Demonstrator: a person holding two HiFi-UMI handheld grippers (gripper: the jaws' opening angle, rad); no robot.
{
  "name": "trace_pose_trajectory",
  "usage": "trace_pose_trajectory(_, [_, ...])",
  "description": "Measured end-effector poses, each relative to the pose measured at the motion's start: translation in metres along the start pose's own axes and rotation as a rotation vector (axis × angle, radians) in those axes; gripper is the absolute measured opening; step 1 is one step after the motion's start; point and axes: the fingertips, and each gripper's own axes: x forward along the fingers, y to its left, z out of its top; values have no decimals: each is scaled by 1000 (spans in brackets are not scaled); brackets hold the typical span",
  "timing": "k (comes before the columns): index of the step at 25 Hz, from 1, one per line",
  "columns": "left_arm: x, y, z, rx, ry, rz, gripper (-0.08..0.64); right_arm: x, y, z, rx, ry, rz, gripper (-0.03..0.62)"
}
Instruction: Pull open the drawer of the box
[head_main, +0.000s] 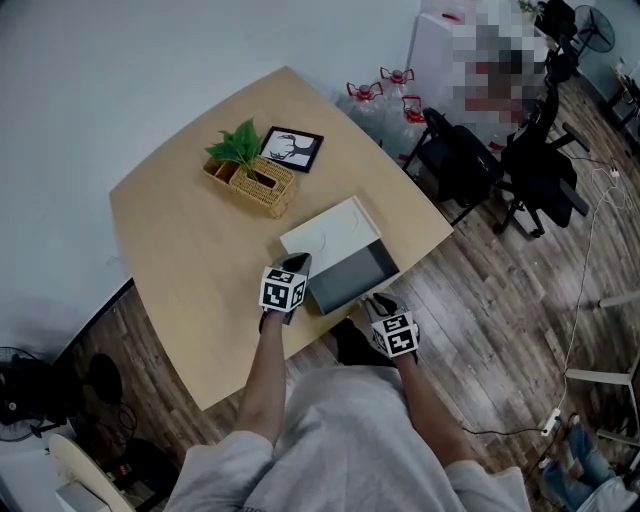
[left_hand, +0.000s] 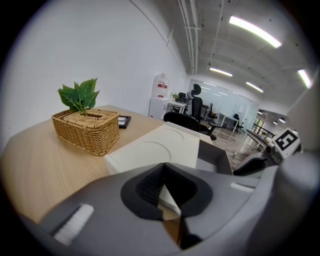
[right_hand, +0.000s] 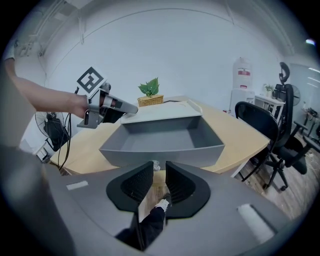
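A flat white box (head_main: 330, 232) lies near the table's front edge, and its grey drawer (head_main: 352, 275) is slid out toward me, empty. In the right gripper view the drawer (right_hand: 162, 137) fills the middle, just ahead of the jaws. My right gripper (head_main: 376, 300) is at the drawer's front wall, its jaws a narrow gap apart around a small pull (right_hand: 156, 163). My left gripper (head_main: 298, 262) is shut with nothing in it, its tip against the box's near left corner (left_hand: 155, 150).
A wicker basket (head_main: 250, 180) with a green plant and a framed picture (head_main: 291, 148) stand behind the box. The wooden table (head_main: 190, 250) ends just under the drawer front. Black office chairs (head_main: 455, 160) and water bottles (head_main: 385, 90) stand to the right on the floor.
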Motion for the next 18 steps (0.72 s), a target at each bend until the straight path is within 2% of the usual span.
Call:
trace_pose_trajectory(8, [-36, -50, -40, -33, -3, -10, 54, -10, -6, 11, 56, -92, -41, 75])
trace_pose_trajectory(13, [-55, -58, -37, -112, -76, -13, 54, -13, -5, 16, 50, -126, -53, 75])
trace_pose_trajectory(18, [-67, -64, -37, -123, -102, -19, 54, -18, -5, 22, 60, -160, -64, 75])
